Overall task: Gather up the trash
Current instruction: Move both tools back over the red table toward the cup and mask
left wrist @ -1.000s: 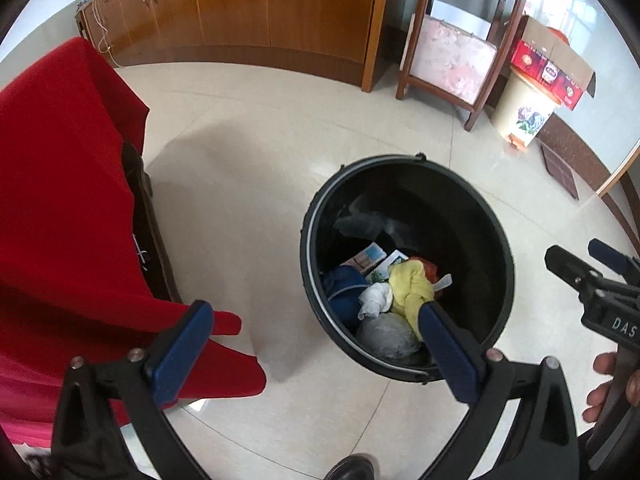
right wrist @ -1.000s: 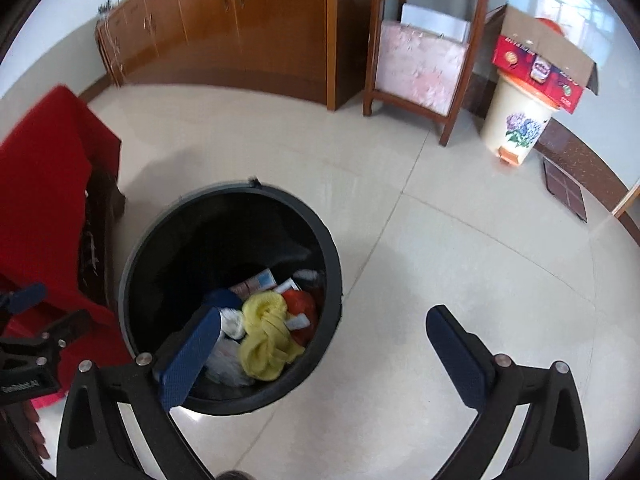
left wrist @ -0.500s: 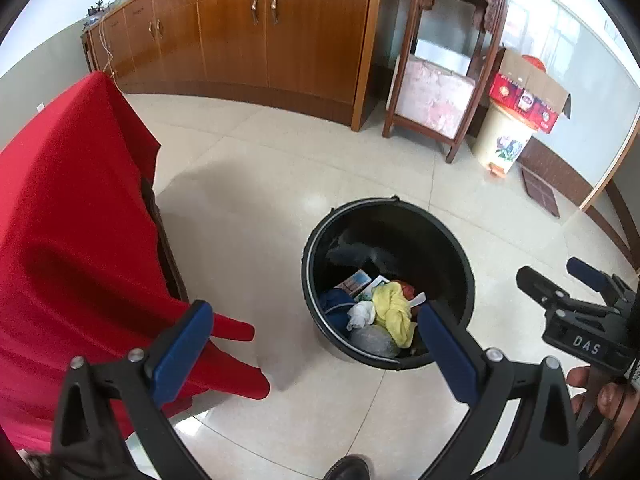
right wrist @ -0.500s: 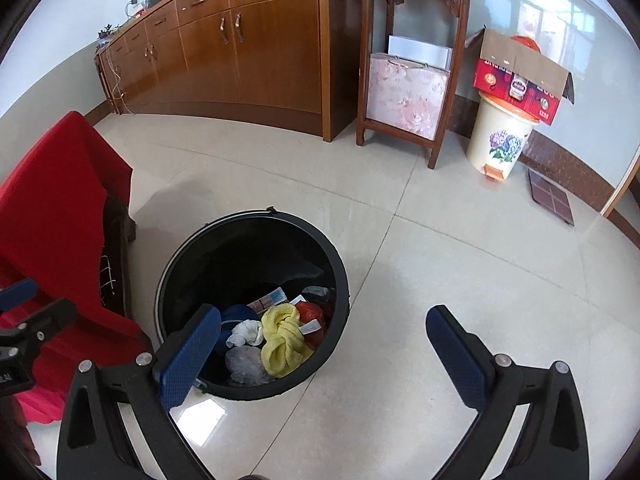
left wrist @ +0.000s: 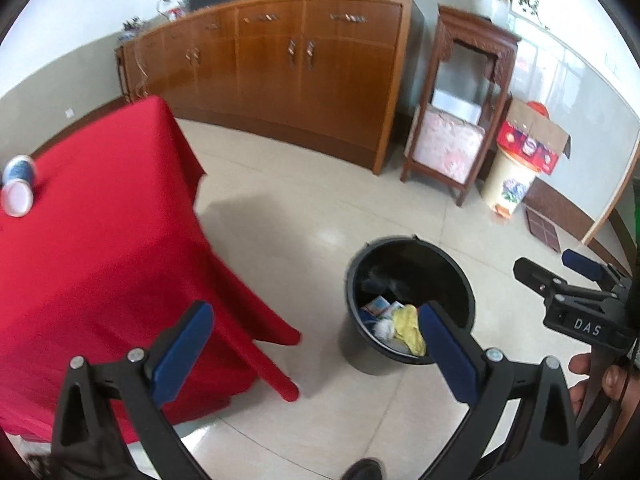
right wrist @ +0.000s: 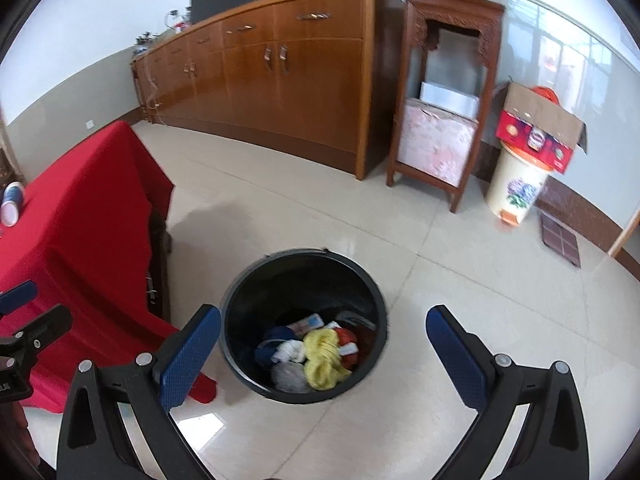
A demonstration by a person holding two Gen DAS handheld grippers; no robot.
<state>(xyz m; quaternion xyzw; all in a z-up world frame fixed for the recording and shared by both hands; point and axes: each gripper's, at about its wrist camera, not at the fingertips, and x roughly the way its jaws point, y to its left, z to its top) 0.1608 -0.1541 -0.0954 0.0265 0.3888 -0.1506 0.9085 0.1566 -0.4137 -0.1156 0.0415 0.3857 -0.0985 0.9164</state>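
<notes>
The black bucket (right wrist: 304, 324) stands upright on the pale tiled floor (right wrist: 460, 264), just right of the desk draped in a red cloth (left wrist: 100, 248), and it holds the trash: a yellow crumpled rag (right wrist: 322, 358), a white wad (right wrist: 290, 350), a grey lump (right wrist: 290, 378), something dark blue (right wrist: 268, 346), a red piece (right wrist: 348, 338) and a printed packet (right wrist: 306, 323), all heaped against the near side of the bucket's bottom. The left gripper (left wrist: 314, 350) hangs above the floor with its jaws released and nothing between them; its right blue pad (left wrist: 448, 354) overlaps the near right rim of the bucket in that view, while the left pad sits in front of the red cloth. The right gripper (right wrist: 324, 356) is likewise spread wide and empty, framing the bucket from above, well clear of it. In the left wrist view a hand (left wrist: 592, 380) shows at the right edge, holding the right gripper's handle. On the far left of the desk lie two small round containers (left wrist: 18, 190), one blue, one pale. Farther off, a long wooden cabinet (right wrist: 280, 84) runs along the wall, with a carved wooden stand (right wrist: 444, 92) to its right, then a cream flowered bin (right wrist: 518, 188) with a cardboard box (right wrist: 540, 128) on top.
</notes>
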